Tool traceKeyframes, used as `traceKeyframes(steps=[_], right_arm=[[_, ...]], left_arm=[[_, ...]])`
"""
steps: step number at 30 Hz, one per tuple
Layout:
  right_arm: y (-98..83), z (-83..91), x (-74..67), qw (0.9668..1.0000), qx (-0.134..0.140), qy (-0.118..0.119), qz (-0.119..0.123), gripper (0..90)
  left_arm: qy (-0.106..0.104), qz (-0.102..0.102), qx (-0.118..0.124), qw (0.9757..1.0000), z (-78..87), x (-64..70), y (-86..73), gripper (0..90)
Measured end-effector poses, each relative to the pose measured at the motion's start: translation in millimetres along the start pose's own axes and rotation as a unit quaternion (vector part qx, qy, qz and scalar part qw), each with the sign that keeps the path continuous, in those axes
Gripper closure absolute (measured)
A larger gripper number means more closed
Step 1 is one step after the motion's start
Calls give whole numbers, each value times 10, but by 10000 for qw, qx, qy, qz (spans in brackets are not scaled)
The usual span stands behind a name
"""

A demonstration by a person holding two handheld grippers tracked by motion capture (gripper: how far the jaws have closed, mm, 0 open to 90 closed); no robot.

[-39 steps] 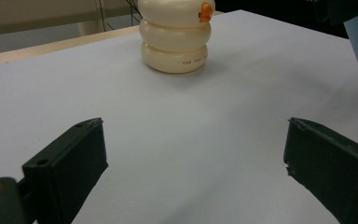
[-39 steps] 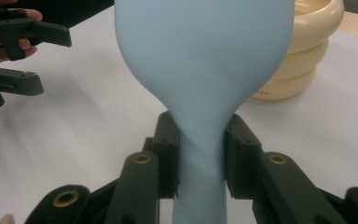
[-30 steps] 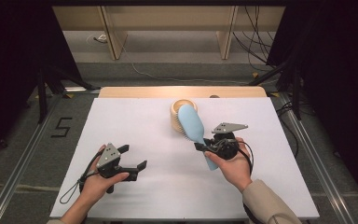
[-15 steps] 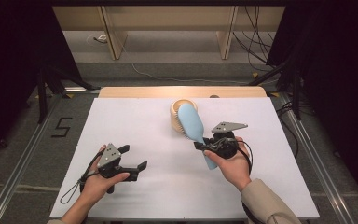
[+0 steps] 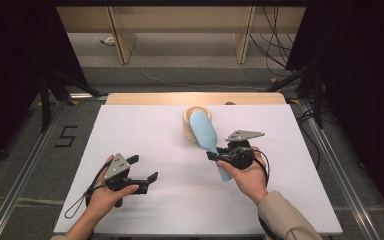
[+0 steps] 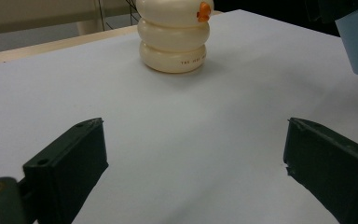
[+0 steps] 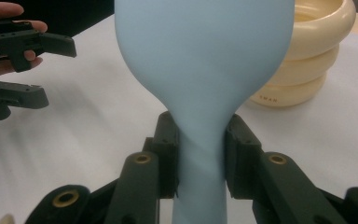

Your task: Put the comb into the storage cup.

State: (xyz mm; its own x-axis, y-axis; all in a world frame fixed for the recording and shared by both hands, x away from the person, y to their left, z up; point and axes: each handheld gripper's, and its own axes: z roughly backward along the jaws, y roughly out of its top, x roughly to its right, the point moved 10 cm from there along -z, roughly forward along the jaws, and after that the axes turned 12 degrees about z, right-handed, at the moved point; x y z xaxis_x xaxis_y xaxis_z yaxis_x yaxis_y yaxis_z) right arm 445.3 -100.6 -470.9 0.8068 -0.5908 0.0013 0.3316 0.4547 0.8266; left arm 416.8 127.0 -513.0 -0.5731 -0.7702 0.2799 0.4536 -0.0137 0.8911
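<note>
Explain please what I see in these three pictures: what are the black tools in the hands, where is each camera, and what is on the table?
No robot here: a person holds a black hand tool in each hand, each with two jaws that pinch like tongs. One picture is taken from above the table, looking down and forward; the forearms come in from the bottom. The other two come from small cameras on the tools, looking along their jaws.

On the white table stands a cream ringed holder, with a small orange part near its top in the left gripper view.

The right gripper is shut on the neck of a light blue brush, whose wide head lies over the holder.

The left gripper is open with nothing between its jaws, low over the table.
</note>
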Motion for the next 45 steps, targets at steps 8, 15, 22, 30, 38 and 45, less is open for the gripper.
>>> traceKeyframes(steps=[8, 15, 22, 30, 38, 45], right_arm=[[19, -6, 7, 10000, 44, -35, -10, 702], [39, -13, 4, 10000, 58, -57, -27, 702], [46, -43, -7, 10000, 58, -56, -15, 702], [61, -51, -12, 10000, 68, -61, -31, 702], [77, -56, -7, 9999, 99, -66, -57, 702], [82, -69, -16, 9999, 96, -62, -63, 702]], left_arm=[[-6, -3, -2, 10000, -4, 3, -1, 56], [-17, 0, -7, 10000, -6, 13, -4, 56], [-27, 0, -19, 10000, -15, 21, -10, 57], [-27, -7, -24, 10000, -13, 27, -9, 57], [-34, -16, -36, 10000, -18, 36, -13, 57], [-44, -21, -41, 10000, -22, 43, -18, 57]])
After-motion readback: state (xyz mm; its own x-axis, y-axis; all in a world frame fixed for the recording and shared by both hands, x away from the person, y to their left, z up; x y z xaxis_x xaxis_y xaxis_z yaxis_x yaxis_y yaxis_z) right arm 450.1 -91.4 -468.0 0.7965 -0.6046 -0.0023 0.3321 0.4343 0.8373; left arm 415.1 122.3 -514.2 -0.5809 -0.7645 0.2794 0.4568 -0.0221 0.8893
